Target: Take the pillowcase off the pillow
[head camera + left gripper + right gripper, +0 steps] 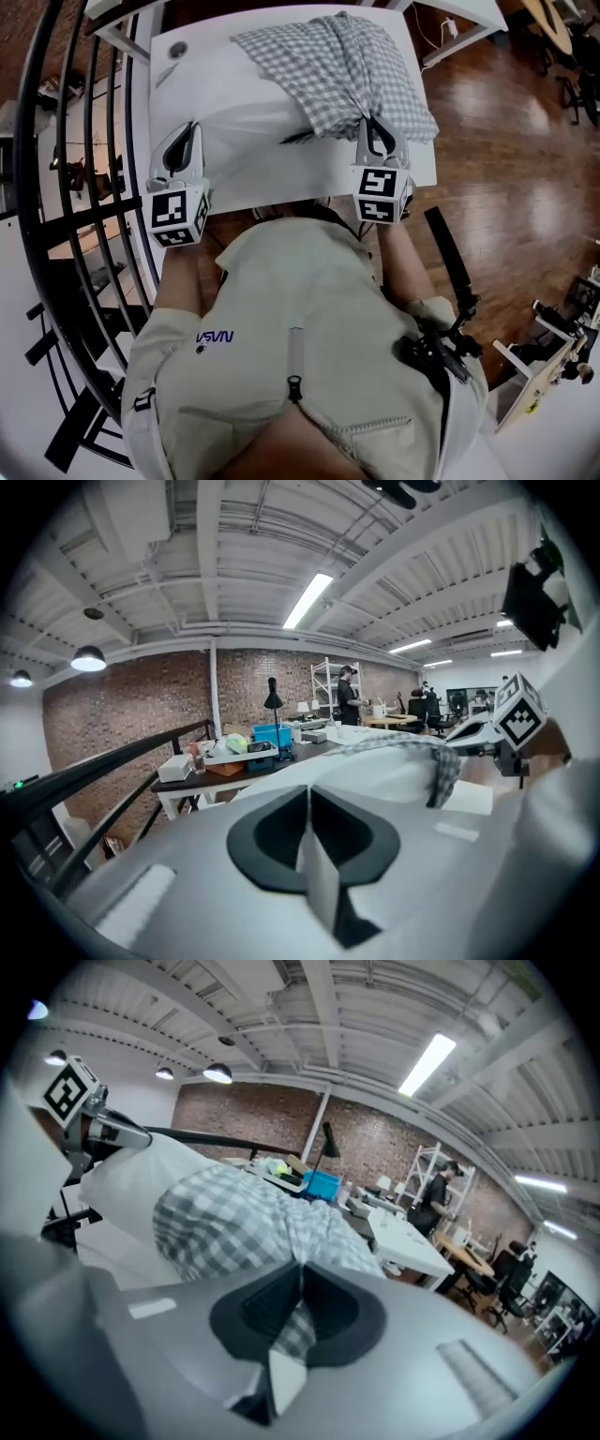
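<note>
A grey-and-white check was shown on the pillowcase (337, 66). Plain white was seen on the pillow (225, 103) and the table (419, 165). The left gripper (190, 131) and right gripper (368, 122) were finished in grey with black-lined jaws, their cubes marked in black squares on white. The floor (525, 131) was glossy brown wood, the railing (112, 757) black.

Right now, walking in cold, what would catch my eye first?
A grey checked pillowcase lies bunched over the far right part of a white pillow on a white table. The right gripper is shut on the pillowcase's near edge, and the left gripper pinches the bare pillow at its near left side.
</note>
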The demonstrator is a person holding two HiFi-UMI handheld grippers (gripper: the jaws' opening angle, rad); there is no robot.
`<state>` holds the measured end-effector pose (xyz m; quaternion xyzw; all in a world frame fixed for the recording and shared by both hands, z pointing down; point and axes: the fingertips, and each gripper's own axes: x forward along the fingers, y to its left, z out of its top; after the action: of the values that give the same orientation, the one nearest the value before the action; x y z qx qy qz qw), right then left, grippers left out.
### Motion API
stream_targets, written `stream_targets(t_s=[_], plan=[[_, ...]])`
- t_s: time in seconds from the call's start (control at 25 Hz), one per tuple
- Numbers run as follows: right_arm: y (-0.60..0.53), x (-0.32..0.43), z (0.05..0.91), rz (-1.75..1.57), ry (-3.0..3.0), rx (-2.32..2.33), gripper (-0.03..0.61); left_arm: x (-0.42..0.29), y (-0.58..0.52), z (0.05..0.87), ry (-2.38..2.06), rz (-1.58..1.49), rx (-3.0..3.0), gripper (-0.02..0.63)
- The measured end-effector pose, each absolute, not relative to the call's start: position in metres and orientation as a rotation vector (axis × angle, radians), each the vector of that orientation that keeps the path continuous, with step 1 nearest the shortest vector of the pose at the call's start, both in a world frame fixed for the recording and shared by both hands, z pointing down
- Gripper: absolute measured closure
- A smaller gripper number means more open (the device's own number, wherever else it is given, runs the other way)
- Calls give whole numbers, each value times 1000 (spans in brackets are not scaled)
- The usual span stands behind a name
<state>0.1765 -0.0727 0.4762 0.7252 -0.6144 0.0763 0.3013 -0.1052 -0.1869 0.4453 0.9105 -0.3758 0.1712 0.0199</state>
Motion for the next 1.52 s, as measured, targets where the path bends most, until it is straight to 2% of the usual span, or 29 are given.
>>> stream_targets(t_s=[0.2, 0.52, 0.64, 0.76, 0.8, 1.0, 1.04, 1.08, 1.12, 1.28, 1.52], plan=[[-38, 213, 515, 328, -1504, 1919, 560, -128, -173, 476, -1158, 542, 2666, 598], [9, 196, 599, 704, -1516, 1845, 561, -131, -129, 563, -1071, 620, 2435, 595], [9, 197, 596, 746, -1576, 1842, 538, -116, -117, 551, -939, 612, 2481, 574], [12, 197, 575, 758, -1664, 1840, 435, -106, -107, 513, -823, 629, 2579, 534], [12, 196, 563, 752, -1703, 1846, 419, -102, -107, 496, -802, 614, 2626, 528], [-12, 192, 486, 607, -1870, 1933, 419, -67, -129, 420, -726, 445, 2834, 526], [-23, 192, 473, 564, -1897, 1947, 419, -62, -140, 418, -736, 455, 2866, 515], [-35, 192, 465, 523, -1920, 1955, 419, -55, -155, 419, -751, 475, 2889, 478], [-50, 192, 460, 486, -1943, 1955, 419, -48, -172, 423, -764, 499, 2902, 417], [-116, 184, 438, 364, -2024, 1910, 419, -12, -240, 456, -797, 630, 2858, 261], [-197, 161, 424, 250, -2042, 1763, 419, 10, -262, 528, -700, 943, 2710, 244]])
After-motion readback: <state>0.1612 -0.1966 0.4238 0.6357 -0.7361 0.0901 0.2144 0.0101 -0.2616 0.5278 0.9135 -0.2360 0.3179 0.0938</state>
